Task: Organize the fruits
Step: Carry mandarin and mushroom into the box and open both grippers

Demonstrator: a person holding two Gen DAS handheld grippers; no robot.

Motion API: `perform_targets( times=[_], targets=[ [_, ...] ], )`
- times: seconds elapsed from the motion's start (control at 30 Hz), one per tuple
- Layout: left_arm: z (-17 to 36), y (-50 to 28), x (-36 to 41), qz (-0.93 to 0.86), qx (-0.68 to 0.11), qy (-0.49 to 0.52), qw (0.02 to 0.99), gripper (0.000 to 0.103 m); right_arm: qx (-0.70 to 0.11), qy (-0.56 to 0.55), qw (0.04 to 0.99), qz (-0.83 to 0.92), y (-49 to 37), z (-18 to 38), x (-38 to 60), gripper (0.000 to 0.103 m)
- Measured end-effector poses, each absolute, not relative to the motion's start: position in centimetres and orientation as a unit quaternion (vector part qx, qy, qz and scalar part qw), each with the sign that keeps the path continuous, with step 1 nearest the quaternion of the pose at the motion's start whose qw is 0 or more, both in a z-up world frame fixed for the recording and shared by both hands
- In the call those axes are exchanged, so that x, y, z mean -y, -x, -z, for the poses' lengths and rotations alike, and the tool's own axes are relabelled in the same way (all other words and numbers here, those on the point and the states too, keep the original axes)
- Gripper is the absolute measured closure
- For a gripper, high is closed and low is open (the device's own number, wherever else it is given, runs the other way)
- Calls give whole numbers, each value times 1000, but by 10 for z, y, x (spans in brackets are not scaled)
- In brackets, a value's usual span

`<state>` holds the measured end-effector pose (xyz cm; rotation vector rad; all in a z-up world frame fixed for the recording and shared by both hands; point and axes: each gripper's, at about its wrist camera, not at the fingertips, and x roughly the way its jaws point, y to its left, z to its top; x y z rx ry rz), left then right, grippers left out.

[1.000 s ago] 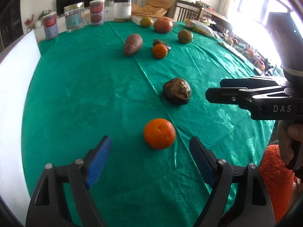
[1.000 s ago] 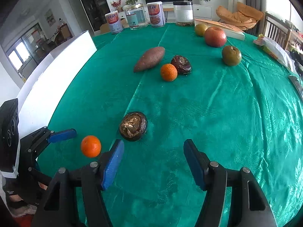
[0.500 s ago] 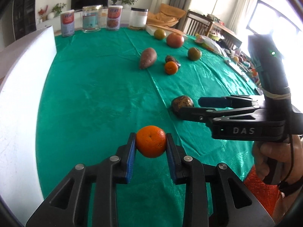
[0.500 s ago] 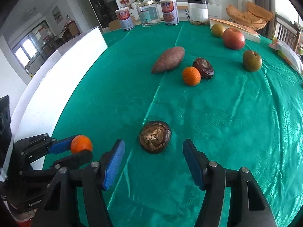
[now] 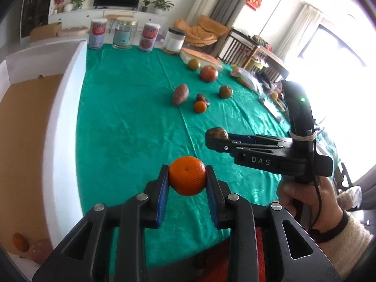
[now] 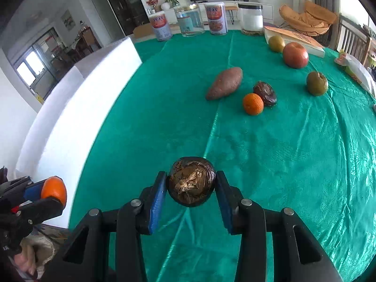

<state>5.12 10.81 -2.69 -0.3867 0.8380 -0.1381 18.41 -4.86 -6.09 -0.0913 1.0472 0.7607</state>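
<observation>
My left gripper [image 5: 187, 179] is shut on an orange [image 5: 187, 178] and holds it above the green tablecloth [image 5: 131, 117]; it also shows in the right wrist view [image 6: 52, 189]. My right gripper [image 6: 190, 184] is shut on a dark brown wrinkled fruit [image 6: 190, 183], which peeks out in the left wrist view [image 5: 218, 132]. On the cloth farther off lie a sweet potato [image 6: 224, 83], a second orange [image 6: 253, 103], another dark fruit [image 6: 265, 93], a red apple [image 6: 295, 55] and two greenish fruits [image 6: 316, 83].
A white box [image 5: 35, 122] with a brown floor stands left of the table; an orange [image 5: 20, 242] lies in its near corner. Cans and jars [image 6: 212, 18] line the far edge. A flat box [image 6: 296, 38] lies at the back right.
My left gripper has lifted the orange higher and turned toward the white box. My right gripper, open around the dark fruit before, has shut on it.
</observation>
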Motion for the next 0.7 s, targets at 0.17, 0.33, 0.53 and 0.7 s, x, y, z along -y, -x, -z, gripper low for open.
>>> perform_targets(
  times=[0.17,0.33,0.53,0.7],
  targets=[
    [-22,-5,-175,8,-366,220,904,73,-460,16,758,-462,-133,-2,-11,61],
    [5,24,-254,-121,-391,249,878,73,-468,50,705,-531,-81,6,-99,61],
    [62,37,-298,-204,-443,257,834,73,-484,118,677,-542,-46,44,-171,61],
    [70,38,-303,-237,-444,256,826,47,-489,106,682,-533,-50,53,-180,48]
  ],
)
